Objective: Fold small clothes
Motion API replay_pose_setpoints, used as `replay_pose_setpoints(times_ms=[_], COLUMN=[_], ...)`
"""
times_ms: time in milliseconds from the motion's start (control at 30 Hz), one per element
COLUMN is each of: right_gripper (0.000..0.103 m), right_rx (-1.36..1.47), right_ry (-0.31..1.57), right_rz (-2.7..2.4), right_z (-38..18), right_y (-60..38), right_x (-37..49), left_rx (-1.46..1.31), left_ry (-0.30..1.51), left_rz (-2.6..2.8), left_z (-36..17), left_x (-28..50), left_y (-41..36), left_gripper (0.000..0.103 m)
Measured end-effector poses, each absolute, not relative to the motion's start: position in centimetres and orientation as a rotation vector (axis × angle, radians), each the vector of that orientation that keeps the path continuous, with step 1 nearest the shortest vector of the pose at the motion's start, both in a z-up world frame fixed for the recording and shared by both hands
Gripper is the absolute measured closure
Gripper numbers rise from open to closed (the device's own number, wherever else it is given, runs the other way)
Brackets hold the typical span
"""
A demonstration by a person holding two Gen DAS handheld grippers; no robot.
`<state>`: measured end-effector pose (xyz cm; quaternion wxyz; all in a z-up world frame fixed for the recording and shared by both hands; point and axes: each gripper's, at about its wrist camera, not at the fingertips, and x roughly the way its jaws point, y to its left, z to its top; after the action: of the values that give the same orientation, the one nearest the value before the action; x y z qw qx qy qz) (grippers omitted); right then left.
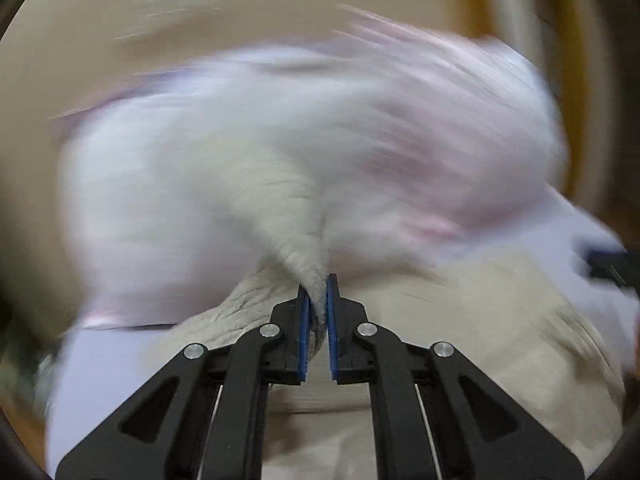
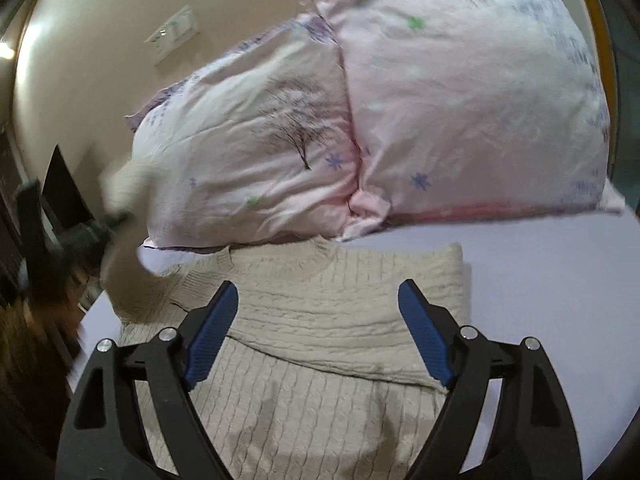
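Left tool [image 1: 318, 300] pinches the sweater [image 2: 320, 320] sleeve mid-fold; right tool [image 2: 318, 320] hovers wide open, empty; next, lay sleeve across

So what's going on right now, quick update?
Left tongs shut on sweater sleeve, lifting it. Right tongs open over sweater. Pillows close behind it.

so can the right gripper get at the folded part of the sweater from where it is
Probably yes: the right gripper is open, hovering over the sweater, and nothing lies between them. The pillows sit further back.
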<state>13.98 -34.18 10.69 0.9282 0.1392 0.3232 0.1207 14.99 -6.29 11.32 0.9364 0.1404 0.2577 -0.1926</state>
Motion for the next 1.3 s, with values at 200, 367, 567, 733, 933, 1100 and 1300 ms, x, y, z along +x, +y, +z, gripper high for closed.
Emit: replay_pose_setpoints(times_ms=[200, 367, 567, 733, 933, 1100, 1300], right_gripper=[0.025, 0.052, 0.094, 0.084, 0.04, 0.062, 0.065], right_rx=[0.445, 0.566, 0.423, 0.447, 0.368, 0.496, 0.572], right_ry=[0.758, 0.878, 0.952, 0.83, 0.947, 1.027, 1.059], right_rz=[0.193, 0.159, 0.114, 0.039, 0.071, 0.165, 0.368], right_z=[8.4, 5.3, 2.7, 5.3, 4.4, 1.7, 0.7], right_y=[-38.6, -40.4, -37.2, -39.0, -39.3, -40.4, -38.7], right_x=[15.7, 18.1, 20.8, 19.7, 10.4, 2.1, -5.5], left_rx=[0.325, 0.14, 0.011, -0.11, -0.119, -0.169, -0.247], left_ry=[0.676, 0.607, 0.772, 0.819, 0.864, 0.864, 0.897], left_rz=[-0.613, -0.404, -0.206, -0.257, -0.328, -0.448, -0.545], left_z=[6.0, 8.1, 5.0, 3.2, 1.8, 1.4, 0.8], left_x=[12.2, 9.1, 7.2, 5.0, 3.1, -0.1, -3.5], left_y=[-11.4, -0.3, 9.7, 12.5, 12.6, 13.1, 13.1], left_gripper=[0.09, 0.045, 0.03, 0.021, 0.02, 0.037, 0.073])
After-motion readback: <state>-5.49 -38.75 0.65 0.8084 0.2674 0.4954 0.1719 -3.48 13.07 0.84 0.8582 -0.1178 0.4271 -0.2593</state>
